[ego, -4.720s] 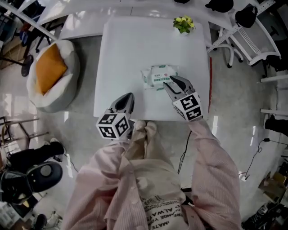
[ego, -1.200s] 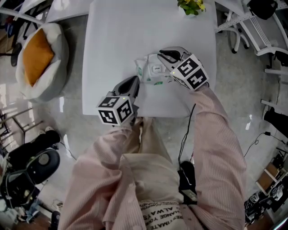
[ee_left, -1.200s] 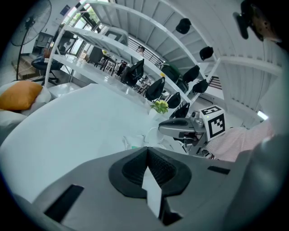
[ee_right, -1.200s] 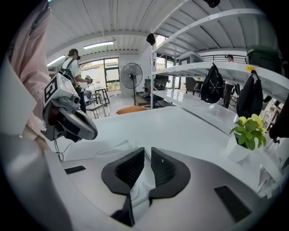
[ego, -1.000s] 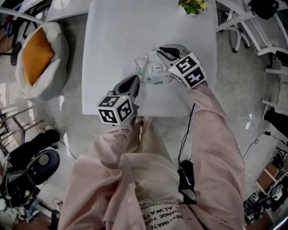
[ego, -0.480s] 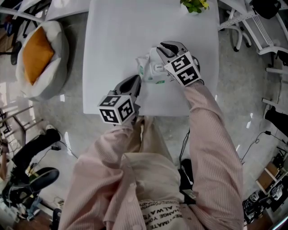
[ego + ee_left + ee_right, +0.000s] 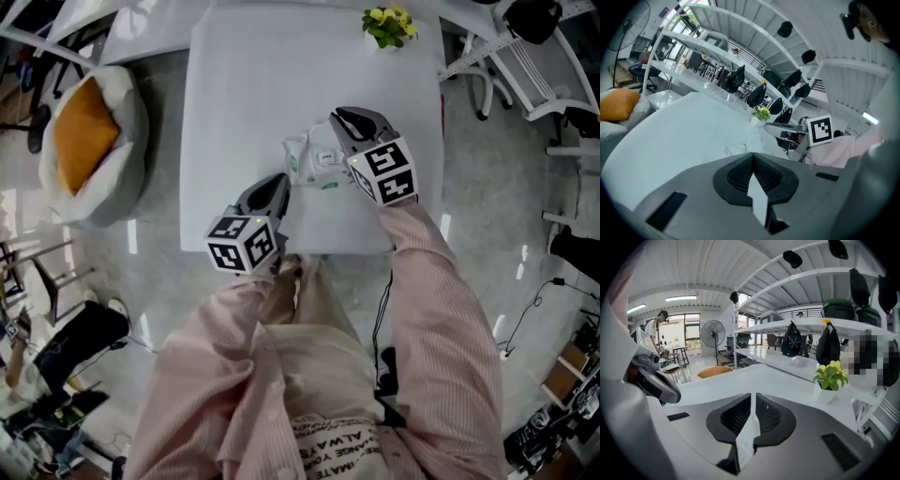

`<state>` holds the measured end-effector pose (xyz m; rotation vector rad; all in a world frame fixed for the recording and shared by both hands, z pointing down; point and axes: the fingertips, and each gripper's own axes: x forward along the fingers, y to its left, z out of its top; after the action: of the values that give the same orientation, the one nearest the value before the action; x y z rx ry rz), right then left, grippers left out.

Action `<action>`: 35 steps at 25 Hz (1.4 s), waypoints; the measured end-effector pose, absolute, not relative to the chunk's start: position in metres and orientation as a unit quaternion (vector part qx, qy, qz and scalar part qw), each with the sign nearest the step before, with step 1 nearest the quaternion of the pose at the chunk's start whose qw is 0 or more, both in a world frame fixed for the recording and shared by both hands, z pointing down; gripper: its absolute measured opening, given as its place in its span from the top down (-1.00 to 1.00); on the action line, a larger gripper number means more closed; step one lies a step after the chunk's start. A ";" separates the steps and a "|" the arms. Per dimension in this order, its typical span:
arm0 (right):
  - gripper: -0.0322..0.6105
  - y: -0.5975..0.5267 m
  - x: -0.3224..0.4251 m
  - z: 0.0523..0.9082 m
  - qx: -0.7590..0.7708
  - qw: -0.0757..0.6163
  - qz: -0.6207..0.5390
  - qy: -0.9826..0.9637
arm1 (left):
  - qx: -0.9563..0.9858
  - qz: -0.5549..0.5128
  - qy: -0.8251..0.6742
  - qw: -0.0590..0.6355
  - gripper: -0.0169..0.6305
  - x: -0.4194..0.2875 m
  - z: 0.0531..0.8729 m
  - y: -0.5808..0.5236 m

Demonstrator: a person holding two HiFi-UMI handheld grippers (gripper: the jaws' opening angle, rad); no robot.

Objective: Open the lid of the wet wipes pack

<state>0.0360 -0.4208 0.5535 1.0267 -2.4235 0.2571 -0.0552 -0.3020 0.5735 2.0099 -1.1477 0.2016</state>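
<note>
Fingers [image 7: 774, 417] of the right gripper [image 7: 343, 116], which have just been closing, pinch a thin white edge of the wet wipes pack [image 7: 314, 159] toward the desk's [image 7: 253, 94] near side. Left gripper [image 7: 279, 178] fingers are closed and empty, just near-left of the pack.

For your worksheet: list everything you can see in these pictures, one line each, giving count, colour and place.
table: 1, white, centre.
pack: 1, white and green, on the table, near side.
plant: 1, yellow-green, white pot, table's far edge.
beanbag: 1, white with orange cushion, floor left of the table.
chair: 1, white, right of the table.
fan: 1, dark, floor beyond the table.
sleeves: 2, pink striped.
left tongs: 1, grey, shut, over the table's near edge.
right tongs: 1, grey, over the pack; jaws just closing to a slit, white sliver inside, unclear what.
</note>
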 end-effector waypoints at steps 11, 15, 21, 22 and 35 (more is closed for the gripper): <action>0.90 -0.361 0.051 0.492 0.409 0.150 0.134 -0.890 | 0.837 0.042 -0.455 0.301 0.95 -0.061 0.503 -0.288; 0.90 -0.342 0.058 0.474 0.417 0.125 0.145 -0.888 | 0.850 0.042 -0.446 0.276 0.95 -0.061 0.482 -0.285; 0.90 -0.316 0.069 0.435 0.436 0.080 0.144 -0.885 | 0.861 0.027 -0.450 0.236 0.95 -0.068 0.441 -0.276; 0.90 -0.313 0.071 0.428 0.439 0.071 0.142 -0.884 | 0.863 0.024 -0.450 0.228 0.95 -0.069 0.434 -0.276; 0.90 -0.282 0.086 0.353 0.472 -0.012 0.096 -0.876 | 0.864 -0.021 -0.482 0.144 0.95 -0.104 0.355 -0.264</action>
<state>0.0862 -0.2824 0.3526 1.4937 -2.7744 0.3050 -0.1039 -0.2643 0.3547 2.4903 -1.3906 -0.0601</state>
